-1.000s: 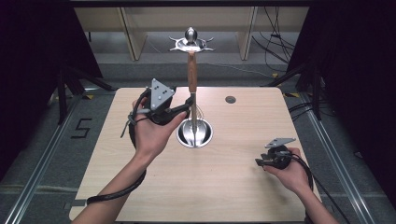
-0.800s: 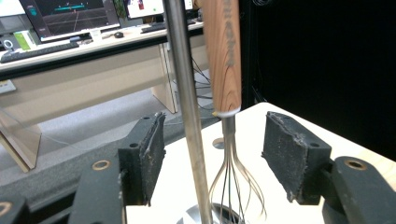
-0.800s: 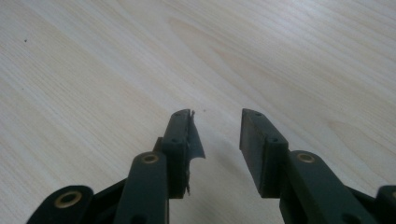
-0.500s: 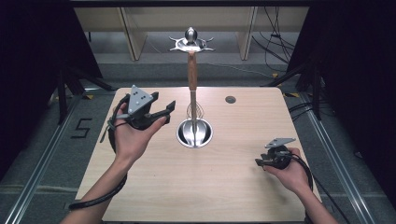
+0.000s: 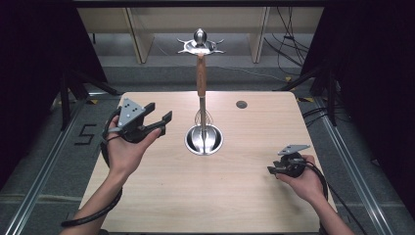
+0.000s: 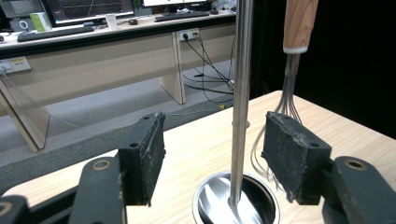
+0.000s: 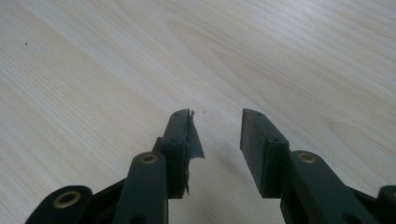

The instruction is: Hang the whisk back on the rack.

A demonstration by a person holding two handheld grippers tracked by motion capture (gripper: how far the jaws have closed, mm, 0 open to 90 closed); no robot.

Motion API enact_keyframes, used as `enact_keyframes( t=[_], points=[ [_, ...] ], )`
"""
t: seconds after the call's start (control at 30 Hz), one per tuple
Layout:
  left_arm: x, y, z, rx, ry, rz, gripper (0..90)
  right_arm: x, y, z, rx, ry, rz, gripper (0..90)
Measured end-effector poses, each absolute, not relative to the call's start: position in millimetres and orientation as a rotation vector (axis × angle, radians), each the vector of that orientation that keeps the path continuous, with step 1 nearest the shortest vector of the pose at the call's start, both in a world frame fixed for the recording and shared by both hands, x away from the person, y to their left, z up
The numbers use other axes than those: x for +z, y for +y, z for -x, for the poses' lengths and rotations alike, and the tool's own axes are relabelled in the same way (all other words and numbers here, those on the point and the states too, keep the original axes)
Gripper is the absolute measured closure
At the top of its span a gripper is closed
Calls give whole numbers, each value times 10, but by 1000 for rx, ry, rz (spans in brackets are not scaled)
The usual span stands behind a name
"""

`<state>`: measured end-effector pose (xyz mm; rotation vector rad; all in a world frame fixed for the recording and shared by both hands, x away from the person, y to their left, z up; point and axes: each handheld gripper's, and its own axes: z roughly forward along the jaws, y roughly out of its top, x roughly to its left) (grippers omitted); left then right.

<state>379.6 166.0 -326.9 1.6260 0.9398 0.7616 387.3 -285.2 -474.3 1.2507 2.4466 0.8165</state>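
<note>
A whisk (image 5: 201, 93) with a wooden handle is seen hanging from the hooks at the top of a metal stand (image 5: 200, 47), its wire loops reaching down close to the stand's round steel base (image 5: 203, 140) at the middle of the wooden table (image 5: 161, 205). The left gripper (image 5: 159, 117) is held above the table just left of the stand, jaws spread wide and nothing between the pads; in the left gripper view the stand's steel pole (image 6: 241, 98) is framed between the two open pads (image 6: 294, 158), with the whisk's wires (image 6: 280, 126) and the lower end of its handle (image 6: 300, 24) beyond and to the right, apart from the jaws. The right gripper (image 5: 272, 170) is rested low near the table's right front, well apart from the stand; in the right gripper view its jaws are parted over bare wood with nothing held. The step in hand is judged to be the left gripper's business with the hanging whisk, though whether an approach or a retreat cannot be told from this moment. If the whisk is to be taken, the jaws would need to be brought past the pole and closed on the wooden handle, and the whisk then lifted clear of its hook without the stand being tipped.
</note>
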Motion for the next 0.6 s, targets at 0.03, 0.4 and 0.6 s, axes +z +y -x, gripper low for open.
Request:
enact_keyframes(
  t=[0.03, 0.4, 0.6],
  points=[
    [-3296, 1682, -3787, 767, 942, -1630, 377, -4738, -2851, -3870, 818, 2447, -1259, 637],
    [-3723, 2022, -3691, 752, 1022, -1654, 372, -4744, -2850, -3872, 819, 2445, -1256, 630],
    [-4079, 2197, -3623, 713, 1079, -1694, 367, -4732, -2840, -3860, 821, 2444, -1295, 625]
  ],
)
